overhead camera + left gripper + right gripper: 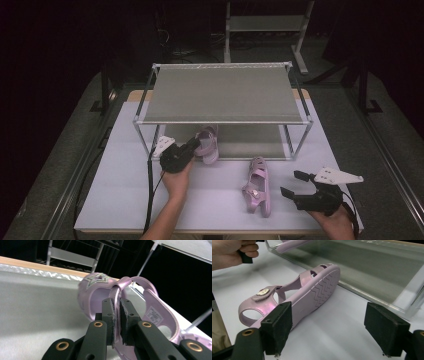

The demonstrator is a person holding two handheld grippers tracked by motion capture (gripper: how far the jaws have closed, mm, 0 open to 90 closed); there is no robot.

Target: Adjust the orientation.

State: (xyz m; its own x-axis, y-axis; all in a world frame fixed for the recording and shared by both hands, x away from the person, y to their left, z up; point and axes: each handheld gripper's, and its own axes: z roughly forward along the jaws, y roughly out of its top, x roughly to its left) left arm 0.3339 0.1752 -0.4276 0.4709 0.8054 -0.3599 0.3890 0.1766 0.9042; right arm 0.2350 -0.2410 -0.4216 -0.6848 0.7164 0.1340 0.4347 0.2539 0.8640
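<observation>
Starting on the left, the left gripper (192,146) is clamped tight on a strap of a pink sandal (207,145), and that sandal sits at the near left edge of the rack's lower shelf (250,142), its toe end poking out toward the person. From the left gripper view the jaws are pressed nearly together with the thin pink strap (117,293) pinched between the pads, and a glittery star (96,280) shows on the sandal's front band just beyond them. The person's left hand (176,182) comes up from the near edge of the white table (120,195), a cable trailing back along it.

Over the top, the two-tier shoe rack (222,92) stands at the middle of the table, its grey upper shelf bare.

Moving right, a second pink sandal (257,186) lies tipped on its side on the table, just near of the rack's front rail, its wavy sole (322,292) turned toward the right gripper.

And far right, the right gripper (295,185) hangs near the table's near right corner with its jaws spread wide and nothing between them, pointing at that second sandal but apart from it.
</observation>
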